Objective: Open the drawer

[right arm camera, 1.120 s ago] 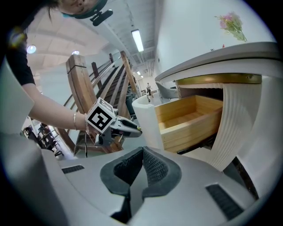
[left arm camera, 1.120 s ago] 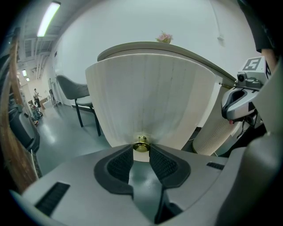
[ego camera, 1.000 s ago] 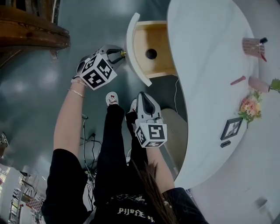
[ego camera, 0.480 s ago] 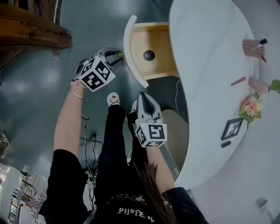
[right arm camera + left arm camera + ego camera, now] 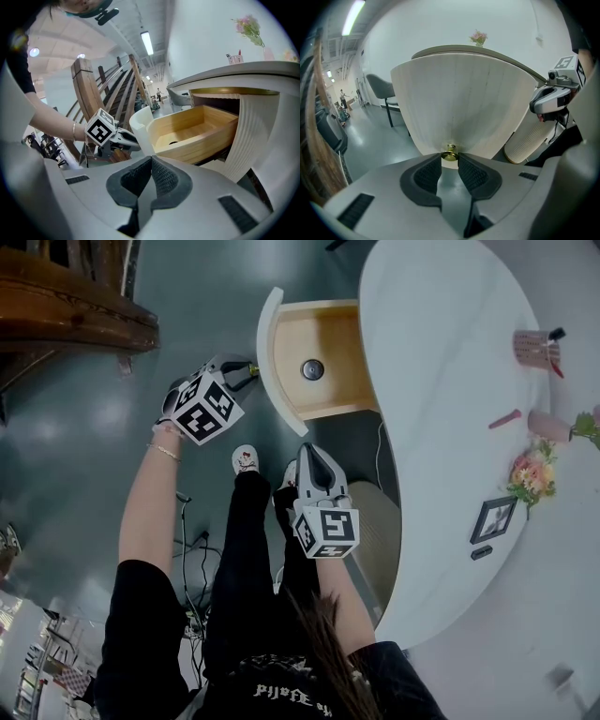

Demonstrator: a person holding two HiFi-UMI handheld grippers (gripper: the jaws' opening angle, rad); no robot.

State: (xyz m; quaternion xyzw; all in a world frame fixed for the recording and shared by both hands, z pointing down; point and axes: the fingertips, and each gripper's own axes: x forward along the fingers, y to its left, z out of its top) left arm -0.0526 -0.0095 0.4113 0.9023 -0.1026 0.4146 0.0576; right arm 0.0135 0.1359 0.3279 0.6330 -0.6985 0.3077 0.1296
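A white curved desk (image 5: 450, 381) has a wooden drawer (image 5: 333, 334) pulled partly out; its curved white front (image 5: 270, 352) carries a small brass knob (image 5: 253, 366). My left gripper (image 5: 246, 371) is at that knob. In the left gripper view the knob (image 5: 450, 153) sits pinched between the pad tips of the left gripper (image 5: 450, 160), with the drawer front (image 5: 464, 108) filling the view. A dark round spot (image 5: 312, 369) shows on the drawer floor. My right gripper (image 5: 312, 454) hangs below the drawer, shut and empty (image 5: 151, 161). The open drawer (image 5: 192, 131) lies ahead of it.
A ribbed pedestal (image 5: 370, 521) stands under the desk beside my right gripper. On the desk top are a pen cup (image 5: 536, 348), flowers (image 5: 532, 472) and a photo frame (image 5: 495, 516). A wooden staircase (image 5: 66, 306) is at the upper left. Cables (image 5: 192, 549) lie on the floor.
The drawer has slid further out of the desk, toward the picture's left, and my left gripper has moved with its knob. The right gripper has stayed put.
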